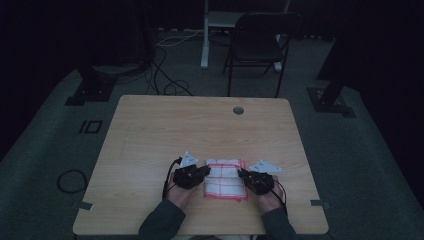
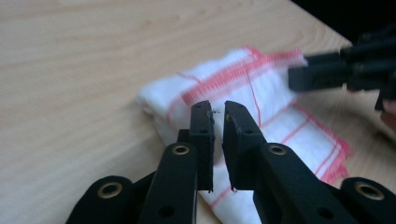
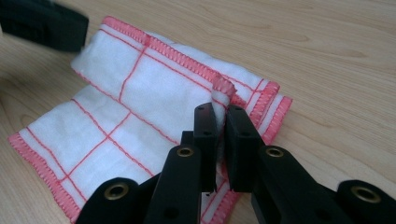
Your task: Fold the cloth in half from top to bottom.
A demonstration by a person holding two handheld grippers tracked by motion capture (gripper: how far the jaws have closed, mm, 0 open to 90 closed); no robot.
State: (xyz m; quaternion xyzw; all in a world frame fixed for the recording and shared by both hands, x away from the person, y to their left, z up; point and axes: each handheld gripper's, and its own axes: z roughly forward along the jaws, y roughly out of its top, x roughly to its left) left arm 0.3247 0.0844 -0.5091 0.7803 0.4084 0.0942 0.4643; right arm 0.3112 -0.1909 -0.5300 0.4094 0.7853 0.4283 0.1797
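Evidently a fold was under way: the right gripper (image 3: 219,116) pinched a raised edge of the white red-lined cloth (image 3: 140,88), which lay folded on the table (image 1: 165,125) between both grippers. The left gripper (image 2: 217,116), jaws nearly closed, seemed to clamp the opposite edge; next, both should lift together.

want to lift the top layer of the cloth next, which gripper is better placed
Right. The right gripper has a fold of the cloth pinched between its jaws; the left gripper shows nothing clearly caught.
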